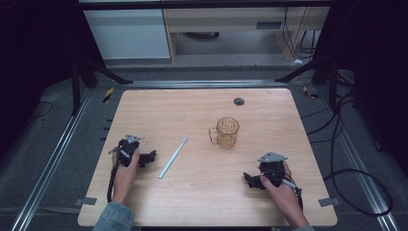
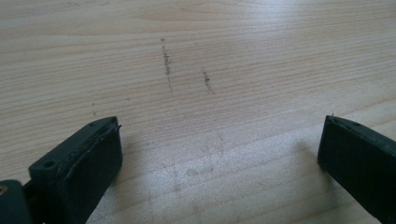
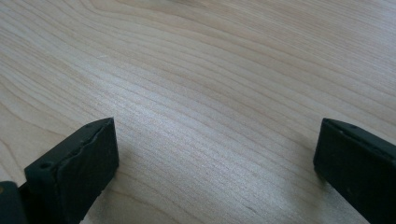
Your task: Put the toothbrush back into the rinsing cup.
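Observation:
A pale blue toothbrush (image 1: 173, 157) lies at a slant on the wooden table (image 1: 202, 103), bristles toward the far side. A clear amber mug (image 1: 225, 132) stands upright to its right, handle to the left. My left gripper (image 1: 152, 156) rests on the table just left of the toothbrush, held by a hand, its jaws pointing right. In the left gripper view the left gripper (image 2: 219, 149) is open over bare wood with faint dark scuffs. My right gripper (image 1: 246, 179) rests near the front right, jaws pointing left. In the right gripper view the right gripper (image 3: 215, 149) is open with nothing between its jaws.
A round dark grommet (image 1: 239, 101) sits in the table's far edge. Black cables (image 1: 337, 159) trail on the floor to the right. Metal rails (image 1: 53, 159) run along the table's sides, and furniture stands beyond the far edge.

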The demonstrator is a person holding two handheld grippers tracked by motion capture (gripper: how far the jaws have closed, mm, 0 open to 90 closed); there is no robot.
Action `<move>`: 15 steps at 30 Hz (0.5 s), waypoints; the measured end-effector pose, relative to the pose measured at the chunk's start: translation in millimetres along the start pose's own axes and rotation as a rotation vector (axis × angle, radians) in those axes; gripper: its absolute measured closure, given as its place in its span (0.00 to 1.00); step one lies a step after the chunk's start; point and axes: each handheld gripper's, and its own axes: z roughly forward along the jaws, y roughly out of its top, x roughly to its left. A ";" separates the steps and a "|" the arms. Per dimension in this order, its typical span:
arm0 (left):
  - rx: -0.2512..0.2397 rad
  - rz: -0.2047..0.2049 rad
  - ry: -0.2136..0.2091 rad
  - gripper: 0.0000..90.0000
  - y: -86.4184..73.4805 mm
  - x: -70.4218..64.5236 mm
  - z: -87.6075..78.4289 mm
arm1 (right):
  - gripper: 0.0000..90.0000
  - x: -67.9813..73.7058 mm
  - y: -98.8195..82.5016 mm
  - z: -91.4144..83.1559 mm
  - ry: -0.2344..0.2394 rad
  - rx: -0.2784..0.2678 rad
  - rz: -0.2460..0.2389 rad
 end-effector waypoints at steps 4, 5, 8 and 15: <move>0.006 0.007 0.005 0.03 -1.0 0.5 -5.3 | 0.00 0.0 0.0 0.0 0.001 0.000 0.000; 0.002 0.008 0.006 0.03 -1.2 0.2 -7.4 | 0.00 0.0 0.0 0.0 0.001 0.000 -0.001; -0.004 0.016 0.008 0.03 -0.7 -0.9 -16.5 | 0.00 0.0 -0.1 0.0 0.000 0.000 -0.001; 0.030 0.049 -0.038 0.03 5.1 -11.0 -37.4 | 0.00 0.7 0.3 -0.7 0.009 0.005 0.014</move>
